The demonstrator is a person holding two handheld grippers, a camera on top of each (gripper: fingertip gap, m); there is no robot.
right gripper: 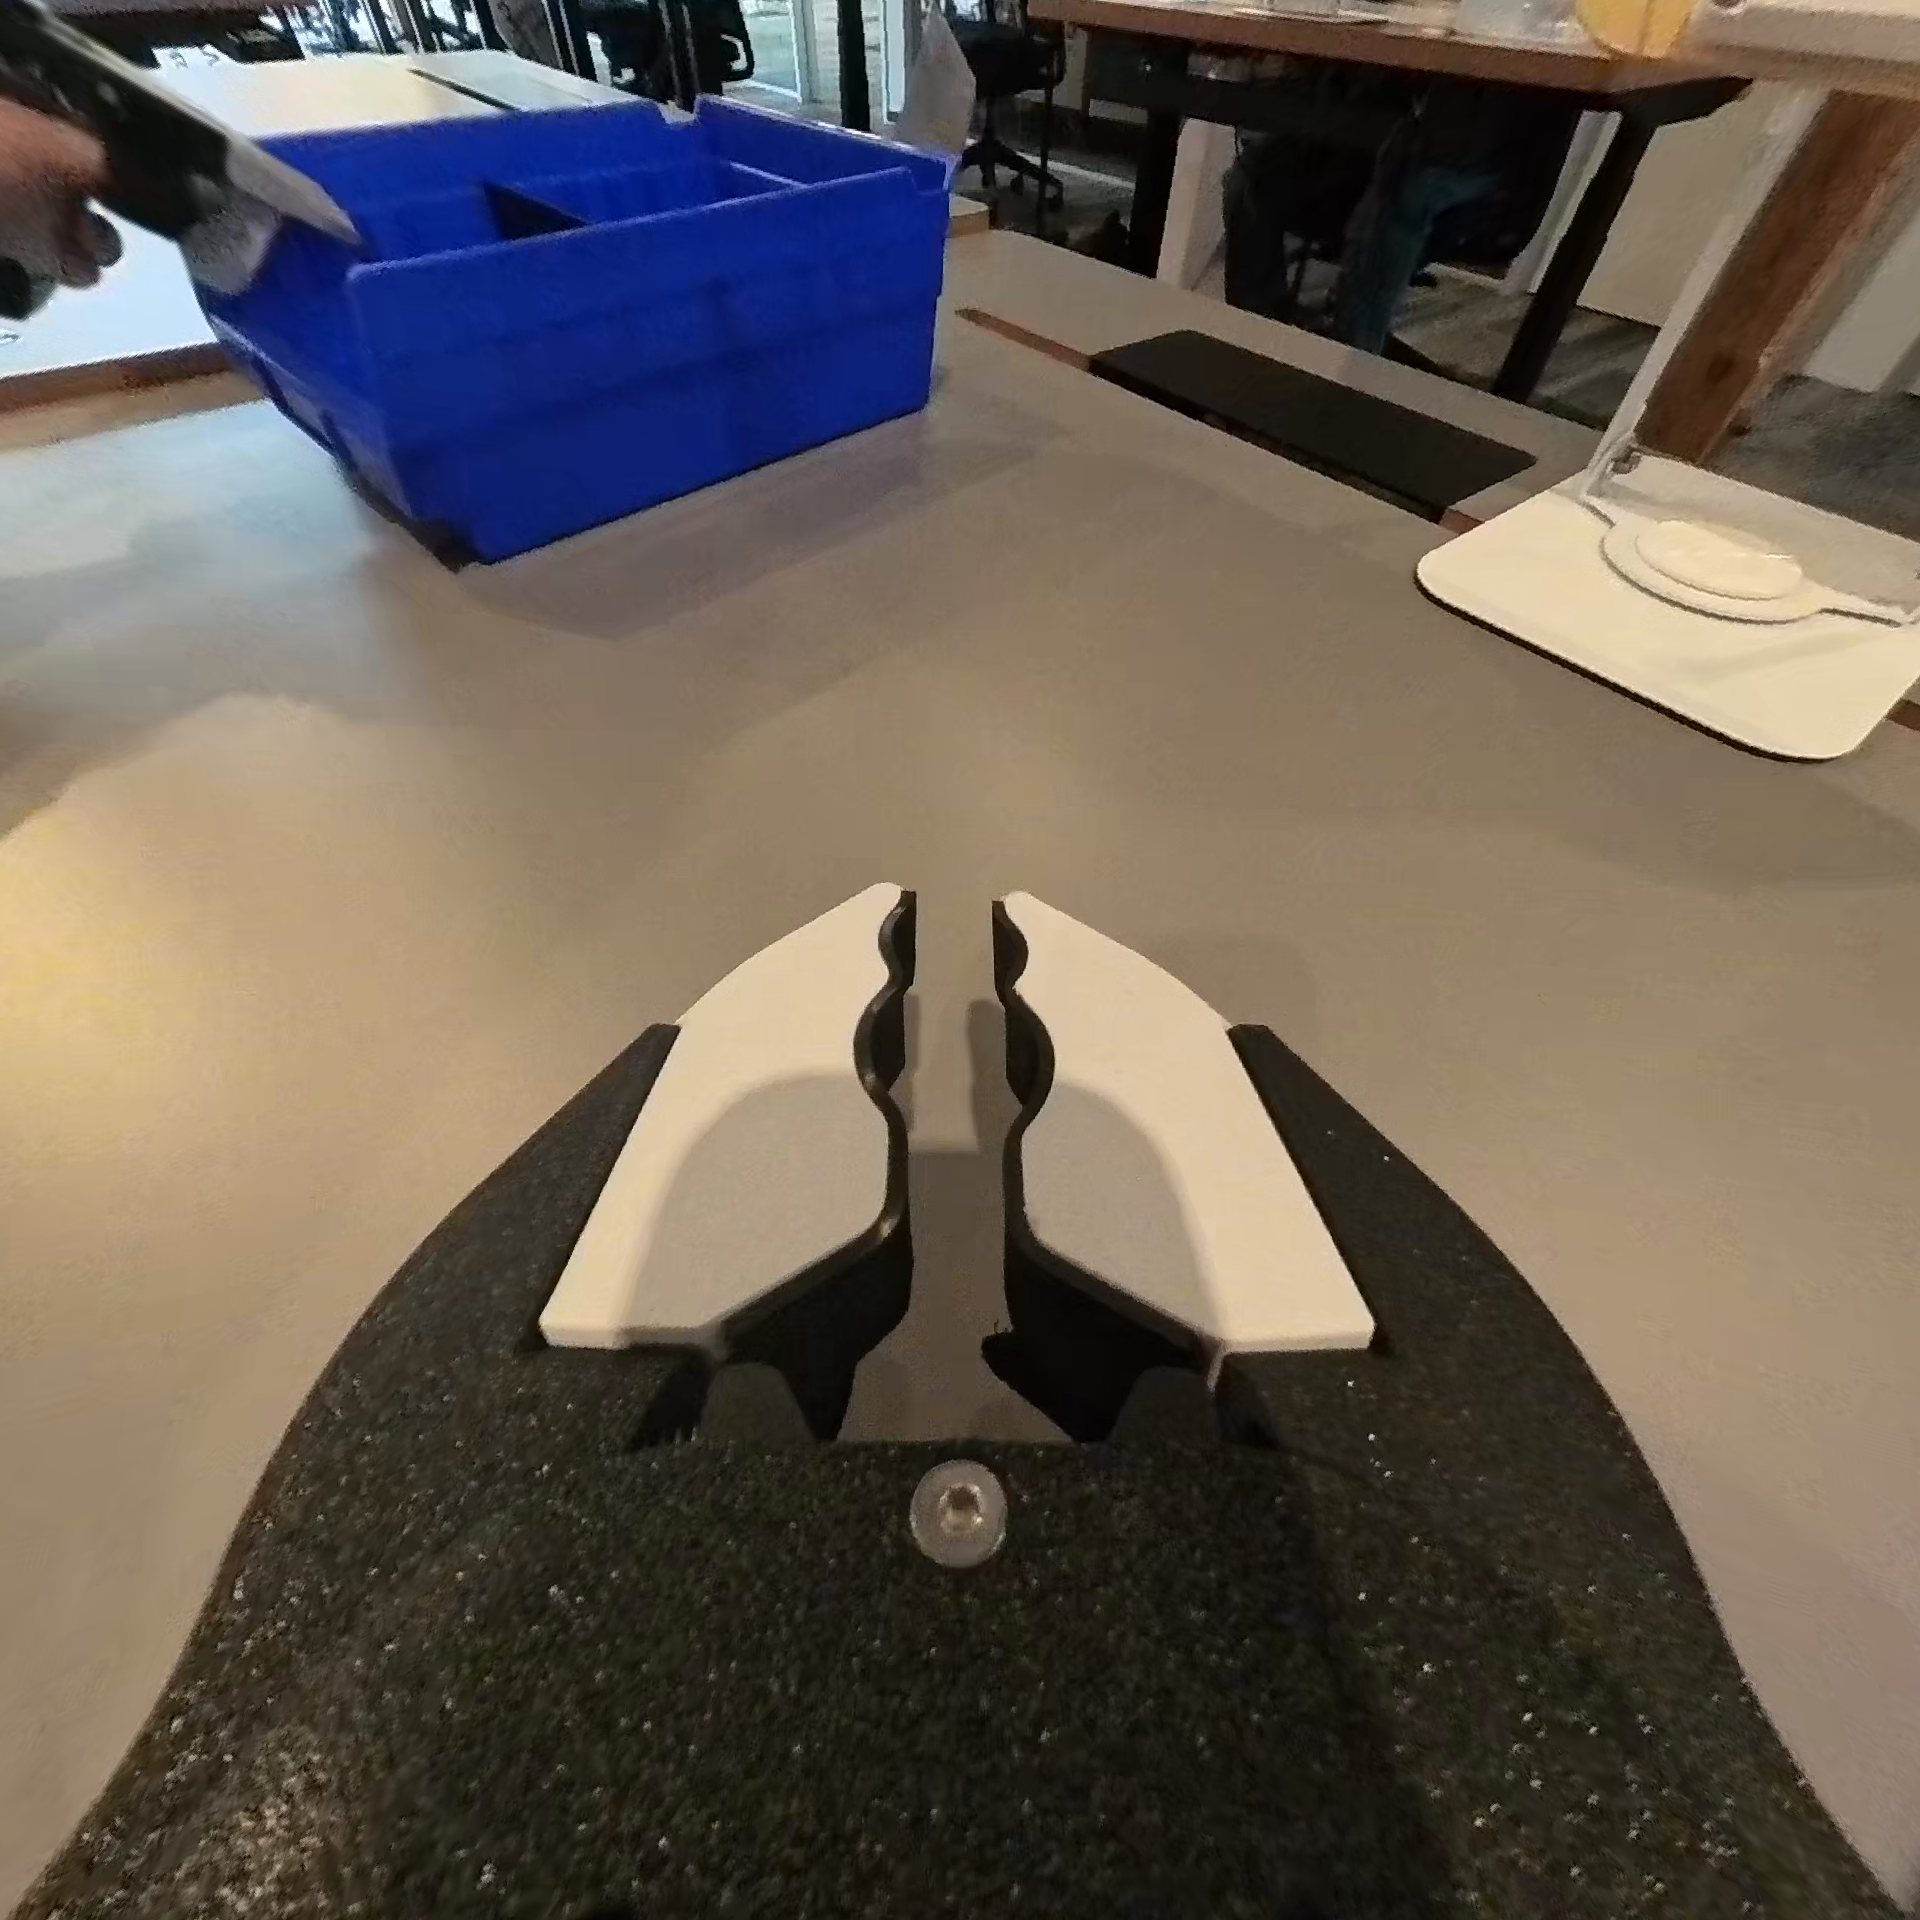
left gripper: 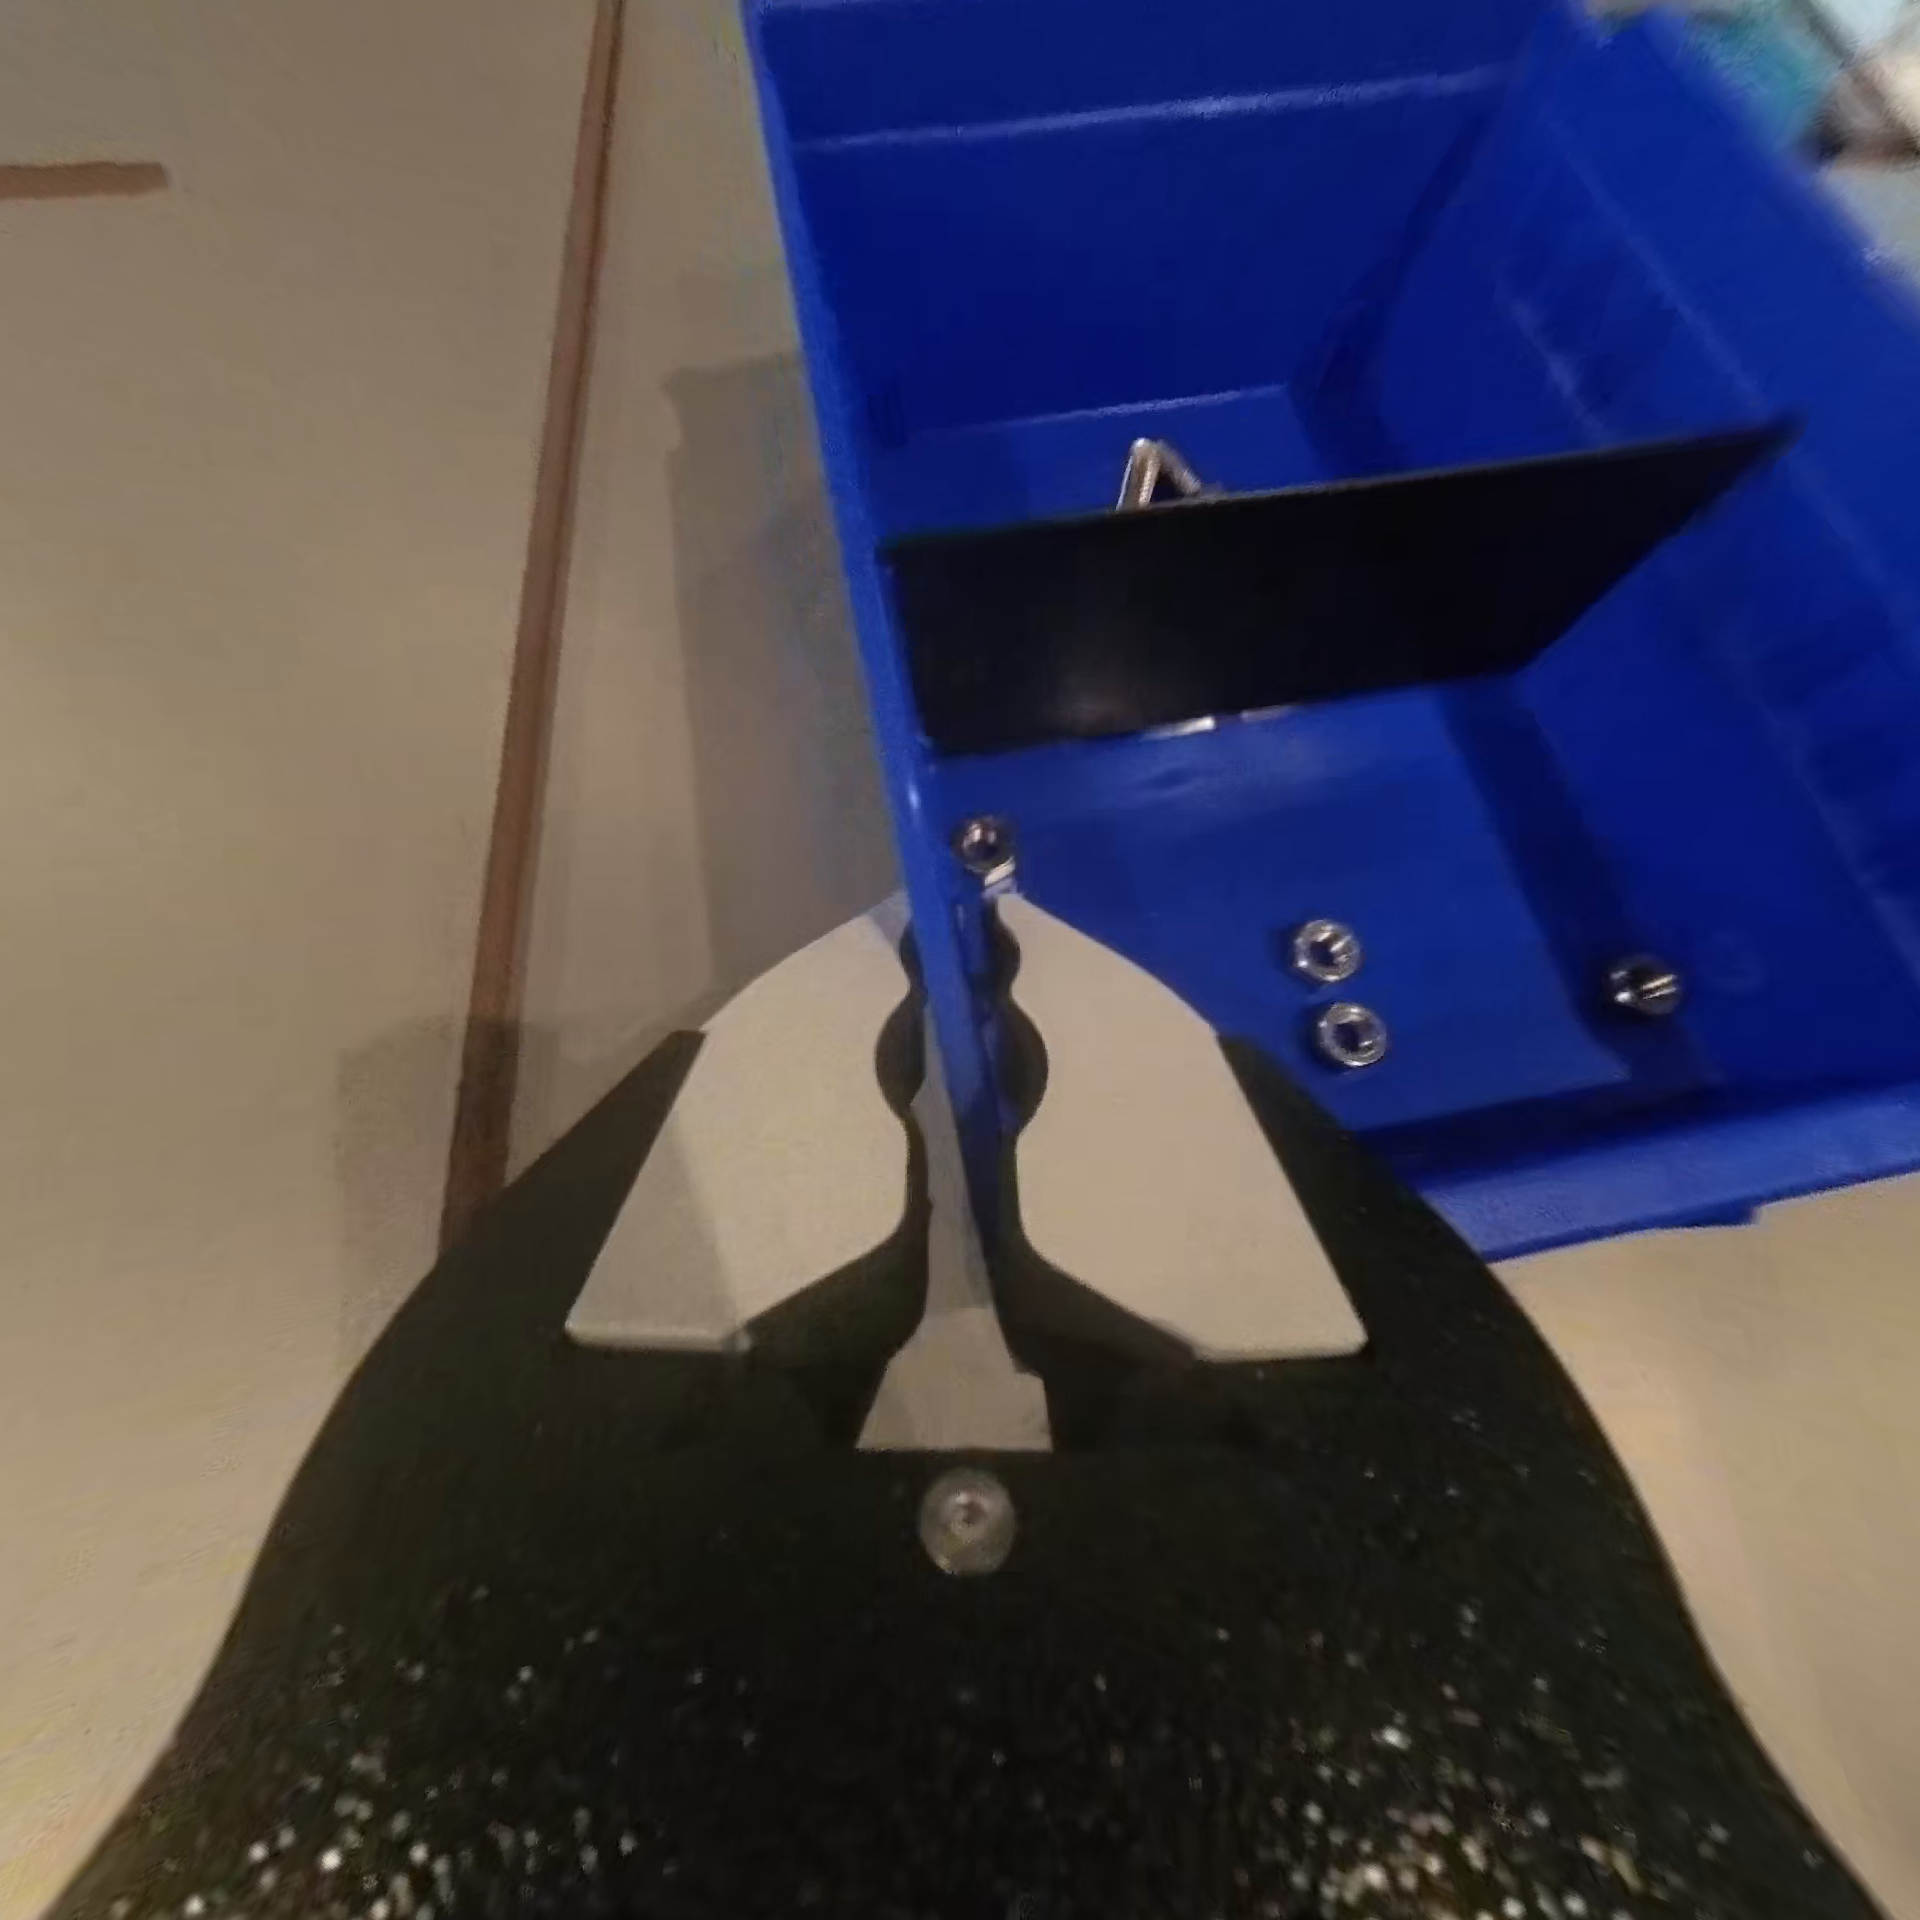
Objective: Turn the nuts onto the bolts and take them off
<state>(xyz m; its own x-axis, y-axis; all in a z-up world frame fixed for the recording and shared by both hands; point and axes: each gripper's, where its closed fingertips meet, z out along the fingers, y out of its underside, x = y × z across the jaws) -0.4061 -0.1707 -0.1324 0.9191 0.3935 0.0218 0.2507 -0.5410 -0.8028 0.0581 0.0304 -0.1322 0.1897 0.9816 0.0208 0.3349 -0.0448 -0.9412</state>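
Grey table [right gripper: 1039,727], office behind. Left gripper [left gripper: 961,935] is pinching the blue bin [left gripper: 1351,810] wall, tipping it a bit. Nuts [left gripper: 1320,948] sit loose in the near compartment, small, slippery steel, so grab across the flats. Right gripper [right gripper: 954,909] hovers narrow, empty.

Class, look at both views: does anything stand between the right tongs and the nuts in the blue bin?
Yes. The nuts lie inside the blue bin, so its near wall screens them from the right tongs; only bare table lies before the bin.

four nuts [left gripper: 1323,950], one blue bin [left gripper: 1143,260], two tools [right gripper: 954,940]
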